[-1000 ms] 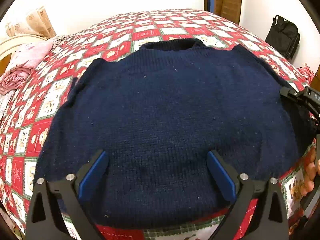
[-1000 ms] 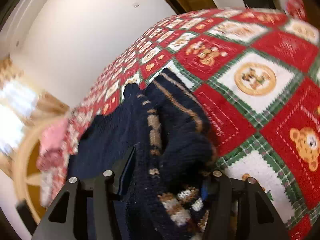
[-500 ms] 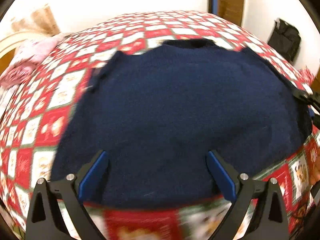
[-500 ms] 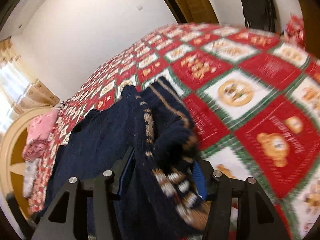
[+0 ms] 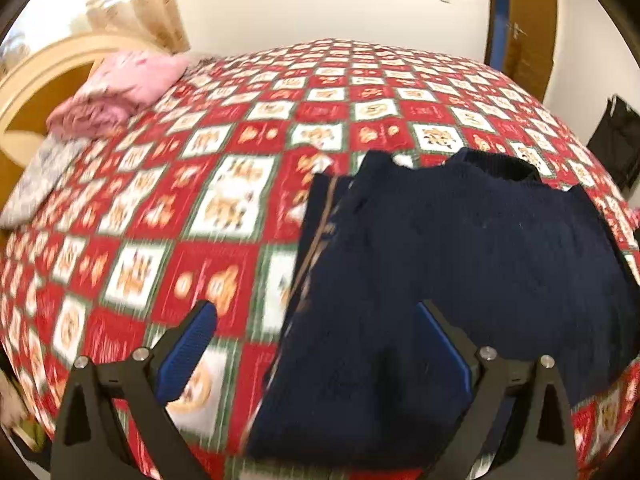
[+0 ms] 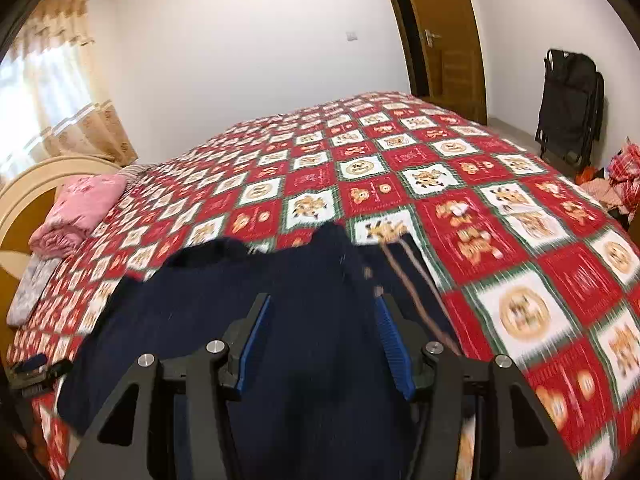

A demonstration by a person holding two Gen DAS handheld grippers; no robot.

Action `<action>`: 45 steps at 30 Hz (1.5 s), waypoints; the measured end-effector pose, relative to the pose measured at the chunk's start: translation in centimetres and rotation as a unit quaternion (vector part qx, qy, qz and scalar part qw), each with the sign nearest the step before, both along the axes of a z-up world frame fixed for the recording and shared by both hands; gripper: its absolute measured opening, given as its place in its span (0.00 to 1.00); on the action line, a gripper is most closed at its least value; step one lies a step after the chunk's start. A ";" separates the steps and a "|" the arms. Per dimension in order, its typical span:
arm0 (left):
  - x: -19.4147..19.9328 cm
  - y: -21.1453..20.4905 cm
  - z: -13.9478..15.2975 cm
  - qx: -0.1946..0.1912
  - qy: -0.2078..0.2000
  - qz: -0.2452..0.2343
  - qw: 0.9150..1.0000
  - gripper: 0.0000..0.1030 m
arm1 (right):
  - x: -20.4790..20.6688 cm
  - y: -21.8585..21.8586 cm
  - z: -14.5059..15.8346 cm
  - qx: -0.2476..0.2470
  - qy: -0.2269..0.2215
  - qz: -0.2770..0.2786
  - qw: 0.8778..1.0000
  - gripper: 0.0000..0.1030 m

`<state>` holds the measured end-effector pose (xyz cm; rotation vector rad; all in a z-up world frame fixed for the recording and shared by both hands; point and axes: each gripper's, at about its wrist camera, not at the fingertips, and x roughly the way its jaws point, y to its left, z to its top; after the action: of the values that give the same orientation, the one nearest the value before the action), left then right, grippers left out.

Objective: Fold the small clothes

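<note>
A: Sweater?
B: Navy sweater (image 5: pixel 460 264) is lying flat on the red quilt (image 5: pixel 168 208).
A: Jaws?
B: Left gripper (image 5: pixel 320 344) is hanging wide apart, empty. Right gripper (image 6: pixel 320 344) is gaping too, gripping nothing.

The navy knit sweater (image 5: pixel 460 272) lies flat, back up, one striped sleeve folded along its side.

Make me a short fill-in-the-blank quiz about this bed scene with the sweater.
1. The sweater lying on the bedspread is navy ____.
2. The folded clothes near the headboard are ____.
3. The left hand-held gripper has its jaws ____.
4. The backpack by the wall is ____.

Missing words: blue; pink; open; black
</note>
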<state>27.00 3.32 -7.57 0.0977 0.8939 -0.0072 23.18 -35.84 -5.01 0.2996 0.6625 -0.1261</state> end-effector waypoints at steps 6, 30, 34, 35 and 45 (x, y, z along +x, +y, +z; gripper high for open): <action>4.0 -1.6 -1.4 0.004 0.015 0.008 1.000 0.98 | 7.9 -1.5 -3.0 -0.023 0.084 0.008 0.996 0.53; 9.6 2.7 -5.0 -0.118 0.084 0.068 0.987 1.00 | 8.0 -2.5 -4.4 -0.101 0.075 -0.043 0.991 0.16; 5.9 4.9 -2.4 -0.110 0.060 0.059 0.990 1.00 | 1.1 -1.8 -0.6 -0.062 -0.002 -0.045 0.997 0.35; 4.7 5.5 -1.9 -0.102 0.053 0.060 0.992 1.00 | -0.4 -1.6 -0.1 -0.056 -0.011 -0.038 0.998 0.47; -4.4 6.7 -2.0 -0.084 0.023 0.036 0.996 1.00 | -14.7 -0.3 -3.3 0.000 0.026 -0.055 0.998 0.54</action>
<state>22.62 10.02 -9.62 -0.0918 0.9397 -0.0175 8.52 -36.10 -8.26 0.3341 0.6986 -0.2404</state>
